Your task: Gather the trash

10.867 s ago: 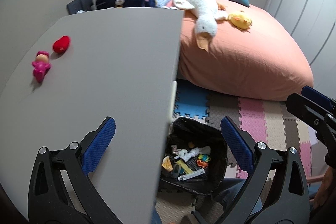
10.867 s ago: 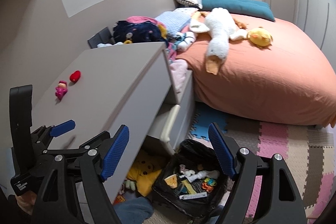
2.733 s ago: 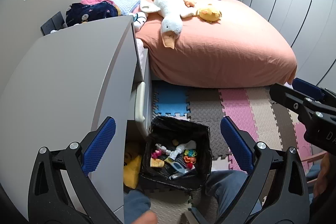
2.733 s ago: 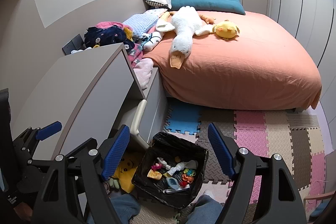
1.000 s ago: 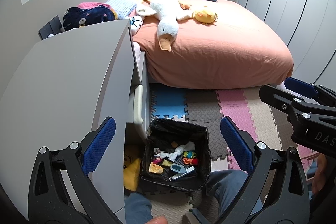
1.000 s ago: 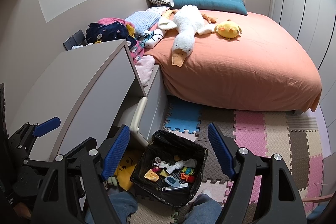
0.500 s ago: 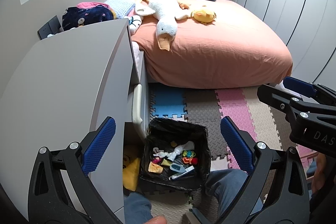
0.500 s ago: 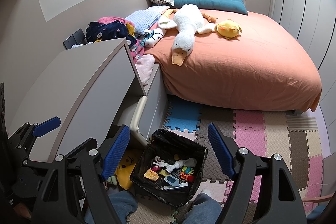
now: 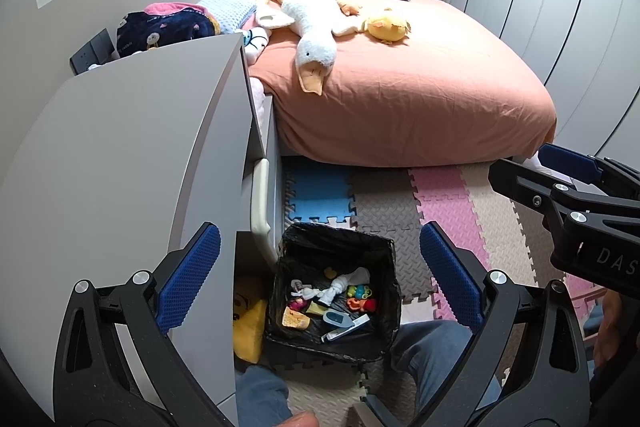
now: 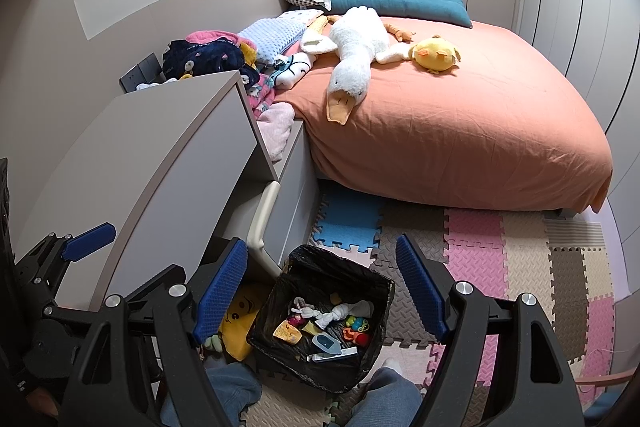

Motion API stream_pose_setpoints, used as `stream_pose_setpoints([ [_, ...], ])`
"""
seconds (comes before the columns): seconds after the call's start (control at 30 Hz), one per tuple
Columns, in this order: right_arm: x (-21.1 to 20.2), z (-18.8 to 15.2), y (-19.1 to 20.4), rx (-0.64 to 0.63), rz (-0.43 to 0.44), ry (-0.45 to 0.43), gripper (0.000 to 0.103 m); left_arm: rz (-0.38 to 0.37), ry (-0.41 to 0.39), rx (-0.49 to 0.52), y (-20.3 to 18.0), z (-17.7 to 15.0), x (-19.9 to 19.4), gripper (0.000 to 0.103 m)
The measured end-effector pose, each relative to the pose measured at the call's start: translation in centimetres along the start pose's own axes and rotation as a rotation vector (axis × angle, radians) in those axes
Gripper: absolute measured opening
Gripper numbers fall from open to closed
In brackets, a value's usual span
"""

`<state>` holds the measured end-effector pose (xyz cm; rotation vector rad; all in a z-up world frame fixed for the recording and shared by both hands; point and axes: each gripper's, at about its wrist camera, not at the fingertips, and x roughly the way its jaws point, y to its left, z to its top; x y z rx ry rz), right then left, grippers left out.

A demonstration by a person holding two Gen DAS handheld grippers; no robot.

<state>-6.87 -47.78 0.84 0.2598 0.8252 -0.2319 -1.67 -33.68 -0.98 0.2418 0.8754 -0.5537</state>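
A black-lined trash bin (image 9: 384, 251) (image 10: 376, 291) stands on the floor mat below both grippers, holding several small bits: a knotted white cloth (image 9: 340, 287), colourful toys, a yellow piece and a white stick. My left gripper (image 9: 320, 279) hangs open above the bin with nothing between its blue pads. My right gripper (image 10: 322, 291) is also open and empty, above the bin. Each gripper shows at the edge of the other's view. The grey desk top (image 9: 120, 155) on the left is bare.
A bed with an orange sheet (image 10: 460, 131) carries a white goose plush (image 10: 356, 55) and a yellow chick plush (image 10: 436, 57). Folded clothes lie behind the desk. Puzzle foam mats (image 10: 500, 251) cover the floor. A person's knees (image 10: 384, 399) flank the bin. A yellow cushion (image 10: 236, 323) lies under the desk.
Over the last second nothing has visibly moved. Compared with eleven seconds ago, the red and pink toys are gone from the desk top and both cameras have pulled back.
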Motion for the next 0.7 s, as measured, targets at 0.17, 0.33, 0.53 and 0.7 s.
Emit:
stream_pose_setpoints([
  [0.17, 0.02, 0.11, 0.04, 0.0, -0.001, 0.001, 0.077, -0.003, 0.003, 0.001, 0.12, -0.05, 0.1, 0.097],
  [0.33, 0.01, 0.09, 0.11, -0.001, 0.0, 0.001, 0.077, -0.001, -0.005, 0.006, 0.08, -0.2, 0.03, 0.097],
  [0.53, 0.04, 0.25, 0.15, 0.001, -0.001, 0.002, 0.077, 0.003, -0.007, 0.007, 0.19, -0.15, -0.06, 0.097],
  [0.7, 0.07, 0.23, 0.22, -0.001, -0.001, 0.002, 0.077, -0.005, 0.004, 0.012, 0.17, -0.14, 0.04, 0.097],
])
